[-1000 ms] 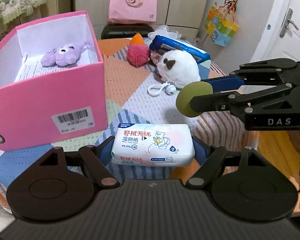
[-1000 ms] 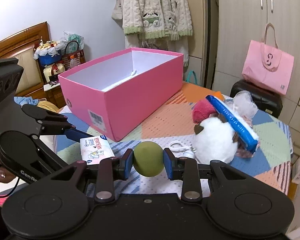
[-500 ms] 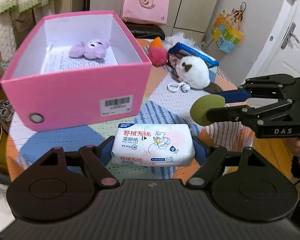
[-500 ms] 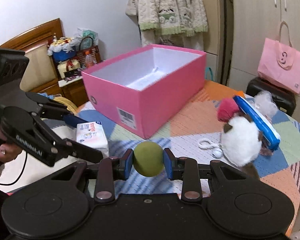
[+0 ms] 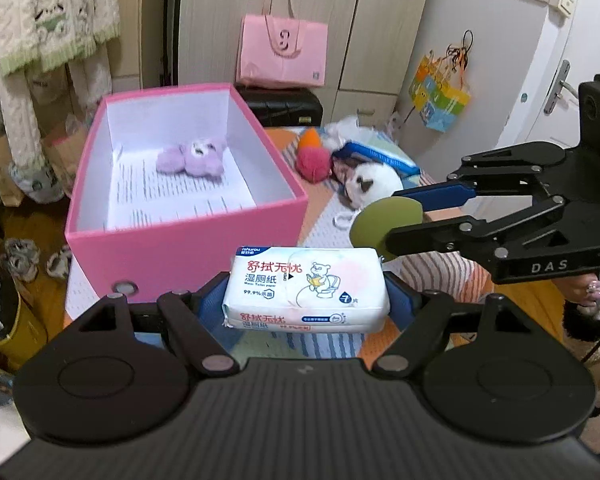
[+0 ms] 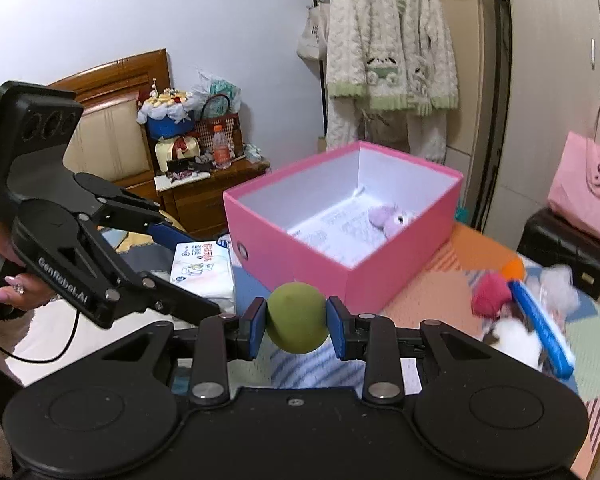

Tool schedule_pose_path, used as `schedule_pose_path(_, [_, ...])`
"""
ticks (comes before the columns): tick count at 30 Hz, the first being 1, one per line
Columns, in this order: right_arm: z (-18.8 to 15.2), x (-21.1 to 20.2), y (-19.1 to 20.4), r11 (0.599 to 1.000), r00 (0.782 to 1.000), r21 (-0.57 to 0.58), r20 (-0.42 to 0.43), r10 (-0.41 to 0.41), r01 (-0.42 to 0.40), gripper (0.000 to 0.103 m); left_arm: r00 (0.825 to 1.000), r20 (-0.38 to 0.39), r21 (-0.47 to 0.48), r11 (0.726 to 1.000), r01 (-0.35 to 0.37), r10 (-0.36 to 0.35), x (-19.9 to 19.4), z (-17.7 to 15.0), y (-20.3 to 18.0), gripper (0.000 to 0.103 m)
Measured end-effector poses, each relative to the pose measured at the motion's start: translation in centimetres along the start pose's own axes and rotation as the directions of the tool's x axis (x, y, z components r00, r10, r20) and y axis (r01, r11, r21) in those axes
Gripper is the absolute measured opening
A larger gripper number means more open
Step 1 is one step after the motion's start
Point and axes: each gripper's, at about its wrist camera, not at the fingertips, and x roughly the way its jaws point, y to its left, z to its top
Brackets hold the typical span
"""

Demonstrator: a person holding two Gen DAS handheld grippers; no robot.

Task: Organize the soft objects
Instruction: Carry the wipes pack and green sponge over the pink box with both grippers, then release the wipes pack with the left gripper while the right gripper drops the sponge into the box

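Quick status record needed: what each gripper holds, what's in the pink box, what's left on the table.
left gripper: shut on wet wipes pack
right gripper: shut on green ball
pink box: holds purple plush on printed paper
table: white plush, red pom-pom, blue pack, orange item

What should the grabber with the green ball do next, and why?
Probably carry the green ball forward over the pink box and let go. The right gripper is shut on the ball, which sits short of the box's near wall, and the purple plush already lies inside. The left gripper is holding the wipes pack, also outside the box.
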Motion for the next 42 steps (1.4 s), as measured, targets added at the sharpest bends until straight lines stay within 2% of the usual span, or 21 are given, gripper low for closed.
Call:
schedule_pose_path(7, [3.2, 0.6, -0.3, 0.998, 0.996, -0.026, 0.07, -0.054, 0.056, 0.038, 0.999, 0.047, -0.016, 1.0, -0.016, 0.017, 0.4, 2.5, 1.8, 0.078])
schedule_pose_path(9, [4.0, 1.3, -0.8, 0.999, 0.996, -0.023, 0.077, -0.045, 0.047, 0.038, 0.997, 0.062, 0.001, 0.999, -0.045, 0.044, 1.1, 3.1, 2.1, 0.078])
schedule_pose_path(11, [4.3, 2.2, -1.6, 1.0, 0.997, -0.009, 0.079, -0.026, 0.026, 0.038, 0.996, 0.043, 0.029, 0.997, -0.076, 0.075, 2.3, 3.7, 2.2, 0.078])
schedule_pose_path(17, [5.7, 5.2, -4.3, 0.997, 0.997, 0.073, 0.077, -0.014, 0.008, 0.038, 0.996, -0.023, 0.052, 0.995, -0.086, 0.087, 5.8, 6.3, 4.0, 0.078])
schedule_pose_path(21, [7.5, 8.4, -6.1, 0.996, 0.999, 0.089, 0.026, -0.02, 0.017, 0.038, 0.994, -0.036, 0.084, 0.991, -0.101, 0.104, 8.5, 7.7, 5.9, 0.078])
schedule_pose_path(26, [9.2, 12.5, -8.5, 0.994, 0.999, 0.106, -0.044, -0.016, 0.02, 0.038, 0.985, -0.144, 0.07, 0.994, -0.082, 0.092, 12.2, 9.0, 8.8, 0.078])
schedule_pose_path(28, [9.7, 14.1, -8.9, 0.995, 0.997, 0.097, -0.07, -0.011, 0.018, 0.038, 0.979, -0.185, 0.069, 0.995, -0.072, 0.084, 13.4, 9.5, 9.7, 0.078])
schedule_pose_path(31, [10.1, 16.6, -9.3, 0.996, 0.993, 0.085, -0.115, -0.014, 0.024, 0.038, 0.968, -0.227, 0.076, 0.993, -0.095, 0.11, 14.7, 9.8, 10.4, 0.079])
schedule_pose_path(35, [10.1, 18.3, -10.0, 0.994, 0.989, 0.107, -0.146, -0.015, 0.031, 0.038, 0.952, -0.285, 0.076, 0.993, -0.091, 0.109, 16.1, 10.3, 11.0, 0.079])
schedule_pose_path(39, [10.1, 19.4, -10.1, 0.994, 0.985, 0.103, -0.171, -0.014, 0.032, 0.038, 0.949, -0.301, 0.057, 0.996, -0.074, 0.088, 16.6, 10.5, 11.3, 0.08])
schedule_pose_path(42, [10.3, 20.1, -10.2, 0.995, 0.982, 0.089, -0.189, -0.015, 0.032, 0.038, 0.948, -0.301, 0.058, 0.995, -0.086, 0.1, 16.8, 10.4, 11.3, 0.081])
